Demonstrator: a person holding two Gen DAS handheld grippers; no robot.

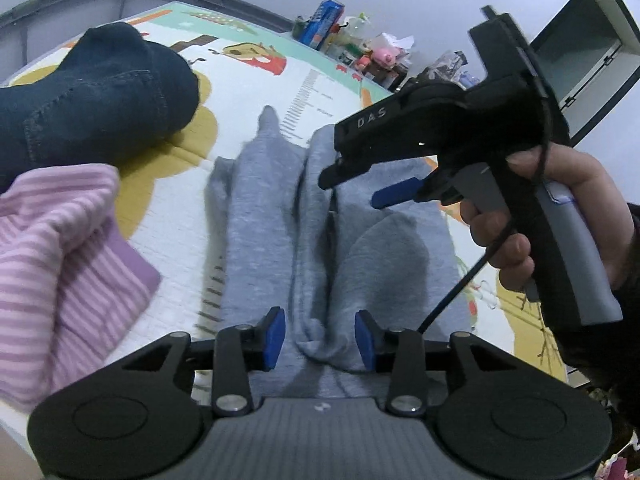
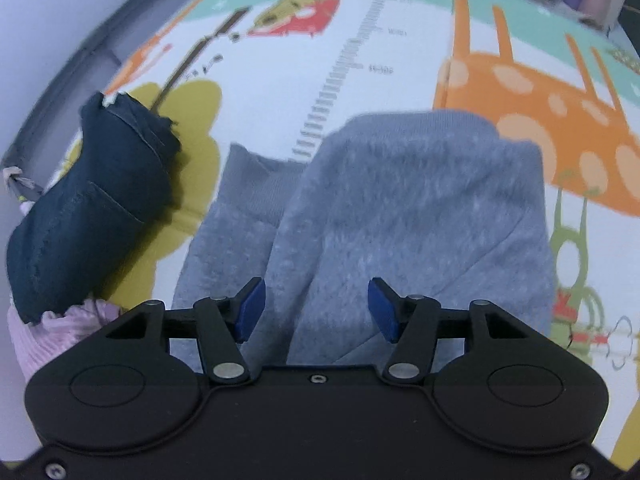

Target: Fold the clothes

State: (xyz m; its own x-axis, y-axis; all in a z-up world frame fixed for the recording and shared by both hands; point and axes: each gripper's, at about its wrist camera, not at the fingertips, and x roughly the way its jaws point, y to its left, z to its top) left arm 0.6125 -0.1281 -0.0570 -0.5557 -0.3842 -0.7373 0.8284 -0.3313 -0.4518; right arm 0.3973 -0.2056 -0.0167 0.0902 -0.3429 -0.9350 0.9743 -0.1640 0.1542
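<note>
At the far left of the left wrist view lies a pink-and-white striped knit garment (image 1: 60,264), bunched up, with a dark blue denim garment (image 1: 92,100) rolled into a thick bundle just behind it. Both rest on the colourful cartoon-printed play mat (image 1: 256,76), apart from the piece in hand.

The task's thing, a light grey fleece sweatshirt-type garment (image 1: 280,220), lies in the middle of the mat. Its long axis runs straight away from the left hand-held gripper (image 1: 320,338), whose blue pads (image 1: 276,338) stand wide apart, one on each side of a raised ridge of grey fabric at the near end. The pads do not seem to press the cloth; nothing is clamped.

Further right, the right hand-held gripper (image 1: 352,184), held in the person's right hand (image 1: 532,216), hovers above the garment's right half, toward its far end, its jaws parted and empty. In the right wrist view the same gripper (image 2: 318,308) looks down along the grey fabric, pads wide, with a turned-over flap of fleece directly ahead and below.

My judgement is that the left gripper is nearer the cloth and placed to pinch the near ridge, while the right one must drop further to reach fabric. Any fold along the length will likely need both ends taken together, so the soft fleece does not sag or twist.
</note>
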